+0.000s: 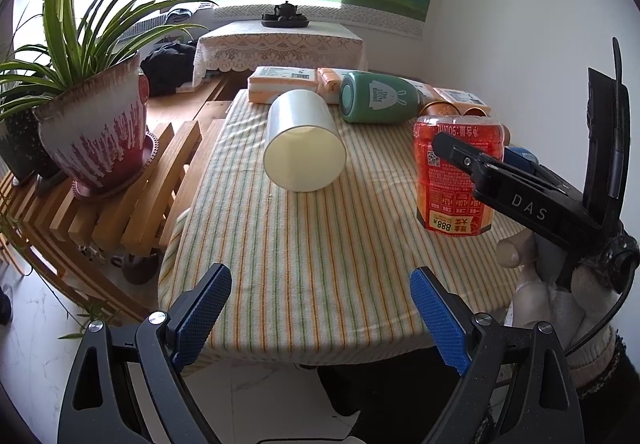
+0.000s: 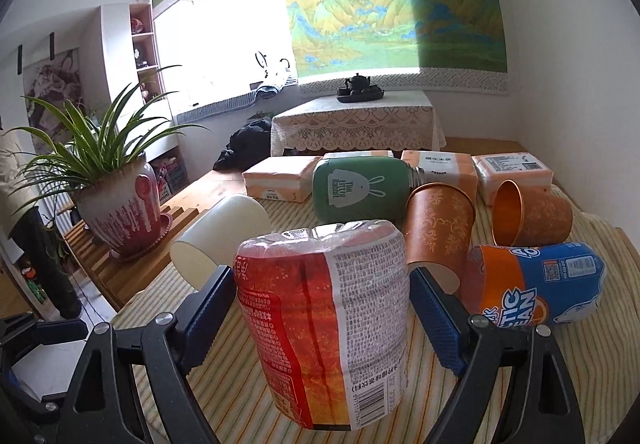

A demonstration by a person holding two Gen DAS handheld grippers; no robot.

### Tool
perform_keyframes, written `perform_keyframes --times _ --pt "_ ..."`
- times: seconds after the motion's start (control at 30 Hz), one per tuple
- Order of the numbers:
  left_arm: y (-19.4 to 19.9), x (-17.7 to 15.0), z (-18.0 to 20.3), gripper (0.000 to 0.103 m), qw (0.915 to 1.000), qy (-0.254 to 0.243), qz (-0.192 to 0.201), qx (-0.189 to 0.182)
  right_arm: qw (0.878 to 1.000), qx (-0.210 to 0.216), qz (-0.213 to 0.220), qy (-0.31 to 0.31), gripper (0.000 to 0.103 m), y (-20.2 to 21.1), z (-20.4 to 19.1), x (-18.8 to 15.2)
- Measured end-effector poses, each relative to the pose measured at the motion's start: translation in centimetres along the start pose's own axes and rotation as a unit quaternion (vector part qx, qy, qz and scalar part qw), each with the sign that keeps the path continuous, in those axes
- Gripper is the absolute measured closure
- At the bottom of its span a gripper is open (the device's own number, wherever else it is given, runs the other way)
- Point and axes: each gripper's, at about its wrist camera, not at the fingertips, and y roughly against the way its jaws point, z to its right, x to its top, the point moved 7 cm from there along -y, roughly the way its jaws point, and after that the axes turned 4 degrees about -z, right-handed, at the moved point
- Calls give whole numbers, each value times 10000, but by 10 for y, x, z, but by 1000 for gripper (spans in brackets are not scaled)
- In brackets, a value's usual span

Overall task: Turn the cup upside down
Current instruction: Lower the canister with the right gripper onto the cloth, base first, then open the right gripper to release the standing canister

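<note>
- The table under the striped yellow, green and white cloth (image 1: pixel 304 284) fills the middle of both views, and everything you work with lies or stands on it.
- The large red-and-white ceramic pot with a long-leaved green plant (image 1: pixel 96 132) stands on a slatted wooden rack just left of the table.
- Your right gripper (image 2: pixel 322 318) holds the red plastic cup cut from a labelled drink bottle (image 2: pixel 324 328); its blue-padded fingers (image 2: pixel 210 310) press against both sides of the cup. The cup stands with its closed, ridged bottle base on top and its printed label reading upside down. In the left wrist view it appears at the right of the cloth (image 1: pixel 456 172); whether its lower rim touches the cloth, you cannot tell.
- Your left gripper (image 1: pixel 320 318) hangs over the near edge of the table, fingers spread wide with nothing between them.
- A green bottle with a white rabbit print (image 2: pixel 360 188) lies on its side at the back, in front of a row of orange-and-white wrapped packs (image 2: pixel 280 180).
- A white cylindrical cup (image 1: pixel 302 142) lies on its side mid-table, mouth towards you.
- A blue-and-orange cut bottle piece (image 2: pixel 536 284) lies on its side at the right.
- Two orange patterned cups (image 2: pixel 440 228) sit behind it, the right-hand one on its side.
</note>
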Motion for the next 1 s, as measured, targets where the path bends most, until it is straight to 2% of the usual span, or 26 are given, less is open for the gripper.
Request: perform_keyframes --times 0.43,0.5,0.67,1.0 --pt "12 -1 10 10 9998 -87 157 24 9999 -45 -68 94 17 17 -2 -14" --pt "15 -1 12 10 9997 -98 204 39 9999 -34 -85 90 13 20 -2 -16" --pt "24 -1 17 10 9993 -131 353 84 9999 -80 -26 138 12 32 -3 -19" --pt "55 9 27 10 9919 -197 1188 408 9994 -208 260 109 12 79 4 -19"
